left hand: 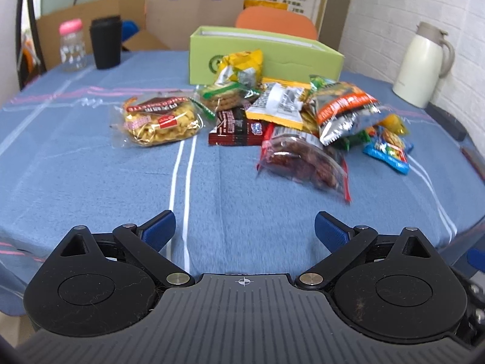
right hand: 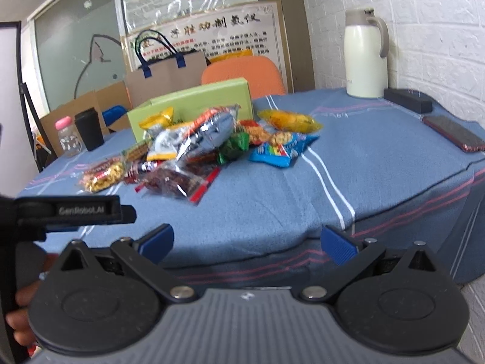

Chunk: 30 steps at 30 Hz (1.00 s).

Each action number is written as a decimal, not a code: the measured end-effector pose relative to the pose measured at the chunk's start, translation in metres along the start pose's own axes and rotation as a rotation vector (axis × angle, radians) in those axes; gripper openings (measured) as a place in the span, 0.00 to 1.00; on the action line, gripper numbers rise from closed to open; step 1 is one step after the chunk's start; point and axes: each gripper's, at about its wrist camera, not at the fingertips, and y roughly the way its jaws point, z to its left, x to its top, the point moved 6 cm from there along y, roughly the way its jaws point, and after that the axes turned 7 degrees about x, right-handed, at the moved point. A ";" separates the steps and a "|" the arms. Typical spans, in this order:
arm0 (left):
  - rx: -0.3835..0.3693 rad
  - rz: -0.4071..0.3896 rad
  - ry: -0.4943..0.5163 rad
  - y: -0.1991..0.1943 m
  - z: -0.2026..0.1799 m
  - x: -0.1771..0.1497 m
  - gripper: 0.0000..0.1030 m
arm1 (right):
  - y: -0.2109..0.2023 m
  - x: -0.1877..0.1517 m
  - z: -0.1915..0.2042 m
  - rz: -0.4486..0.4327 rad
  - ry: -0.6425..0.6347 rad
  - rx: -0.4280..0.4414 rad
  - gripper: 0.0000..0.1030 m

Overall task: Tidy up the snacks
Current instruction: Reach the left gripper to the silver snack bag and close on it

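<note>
A heap of snack packets lies mid-table in front of an open green box [left hand: 297,59] [right hand: 194,100]. Nearest me in the left wrist view is a clear bag of red dates [left hand: 303,160] [right hand: 172,182]. A yellow noodle-snack bag [left hand: 160,119] [right hand: 103,174] lies apart at the left, a blue packet [left hand: 389,148] [right hand: 279,150] at the right. A silver and orange packet [left hand: 345,109] [right hand: 209,130] tops the heap. My left gripper [left hand: 245,232] hovers open over the cloth, short of the dates. My right gripper [right hand: 247,241] is open near the table's front edge, holding nothing.
A blue striped tablecloth [left hand: 91,166] covers the table. Far left stand a black cup [left hand: 106,42] and a pink-capped bottle [left hand: 71,45]. A cream thermos [right hand: 365,54], a black case [right hand: 407,100] and a phone [right hand: 453,133] sit at the right. An orange chair [right hand: 242,74] stands behind.
</note>
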 end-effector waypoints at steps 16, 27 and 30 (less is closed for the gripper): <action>-0.041 0.039 -0.093 0.016 0.052 0.055 0.88 | 0.111 0.027 0.007 0.156 -0.096 0.041 1.00; -0.046 0.060 -0.174 0.038 0.104 0.088 0.86 | 0.107 0.034 0.014 0.178 -0.140 0.109 1.00; -0.122 0.037 -0.133 0.039 0.083 0.105 0.85 | 0.091 0.068 0.024 0.081 -0.108 0.211 1.00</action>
